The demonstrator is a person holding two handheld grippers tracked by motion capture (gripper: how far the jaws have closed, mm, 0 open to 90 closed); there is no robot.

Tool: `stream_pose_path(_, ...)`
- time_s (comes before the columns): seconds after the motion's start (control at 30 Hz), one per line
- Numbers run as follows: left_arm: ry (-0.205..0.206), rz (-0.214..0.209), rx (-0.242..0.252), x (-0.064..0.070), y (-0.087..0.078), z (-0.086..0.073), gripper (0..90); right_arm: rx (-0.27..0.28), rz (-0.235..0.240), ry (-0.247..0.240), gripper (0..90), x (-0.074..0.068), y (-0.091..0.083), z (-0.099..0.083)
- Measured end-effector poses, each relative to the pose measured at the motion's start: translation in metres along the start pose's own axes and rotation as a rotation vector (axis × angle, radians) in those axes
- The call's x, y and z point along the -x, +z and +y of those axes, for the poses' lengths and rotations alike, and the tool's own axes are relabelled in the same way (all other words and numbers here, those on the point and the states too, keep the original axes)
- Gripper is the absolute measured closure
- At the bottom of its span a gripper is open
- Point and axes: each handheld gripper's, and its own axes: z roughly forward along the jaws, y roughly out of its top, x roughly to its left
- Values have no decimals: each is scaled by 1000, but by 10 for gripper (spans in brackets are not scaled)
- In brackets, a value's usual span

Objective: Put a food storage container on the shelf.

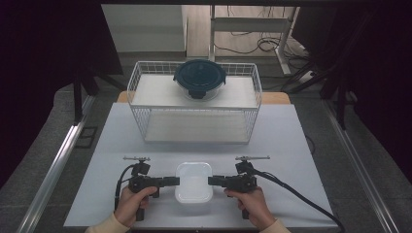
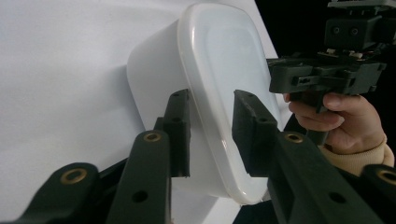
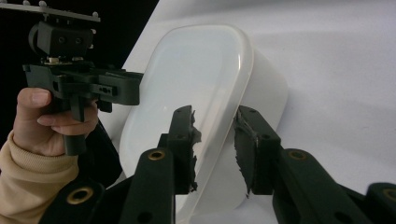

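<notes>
Two hand-held grippers flank a lidded white plastic container on a white table.

The table (image 1: 291, 145) carries a white wire basket (image 1: 194, 104) at its far side, with a dark-lidded round glass container (image 1: 199, 77) on the basket's upper shelf. The white plastic container (image 1: 194, 182) sits near the front edge, between the grippers. The left gripper (image 2: 212, 135) and the right gripper (image 3: 215, 147) each have their jaws parted, straddling the container's lid rim at opposite sides; neither is closed on it.
</notes>
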Motion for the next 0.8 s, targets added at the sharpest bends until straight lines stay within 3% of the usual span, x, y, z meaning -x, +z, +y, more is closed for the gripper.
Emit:
stream_pose_path(0.27, 41, 28, 24, 8, -4, -3, 705, 20, 53, -35, 765, -11, -12, -3)
stream_pose_path(0.63, 95, 39, 36, 16, -8, -3, 764, 34, 56, -86, 810, -14, -18, -3)
stream_pose_path(0.8, 97, 28, 37, 16, -9, -4, 773, 35, 54, -104, 812, -16, -20, -3)
